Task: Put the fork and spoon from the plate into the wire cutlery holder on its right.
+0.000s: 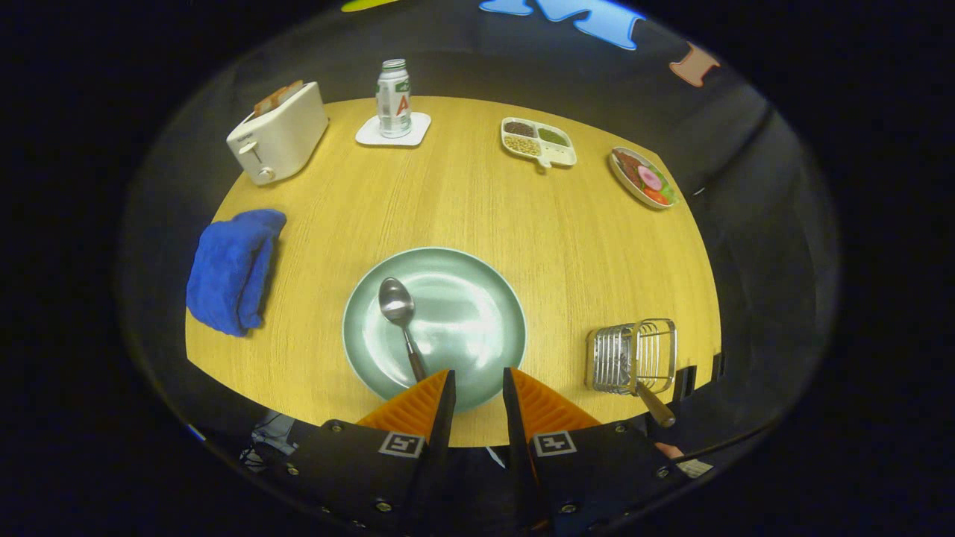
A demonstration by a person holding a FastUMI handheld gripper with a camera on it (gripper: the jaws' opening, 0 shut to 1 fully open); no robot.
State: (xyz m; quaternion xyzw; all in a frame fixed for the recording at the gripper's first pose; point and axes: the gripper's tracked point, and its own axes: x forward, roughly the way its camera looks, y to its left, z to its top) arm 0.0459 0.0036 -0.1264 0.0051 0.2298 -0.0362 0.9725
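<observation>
**Spoon waiting on the plate, one utensil already parked in the holder**

The hand-held gripper (pixel 477 384) is hovering above the near rim of the plate (pixel 477 358), fingers parted by a narrow gap and gripping nothing. That height reads to me like lining up for a pick. The spoon (pixel 400 313) is lying on the plate's left half, bowl pointing away, handle running back under the left finger, so the handle end is the handy bit to grab. Off to the right, the wire cutlery holder (pixel 633 356) is sitting near the bench (pixel 477 201) edge with a wooden handle (pixel 655 406) leaning out toward us; probably the fork, can't tell for sure. Further back, a blue cloth (pixel 231 270), toaster (pixel 277 134), bottle (pixel 393 98) and two food dishes are staying clear of the work zone.
</observation>
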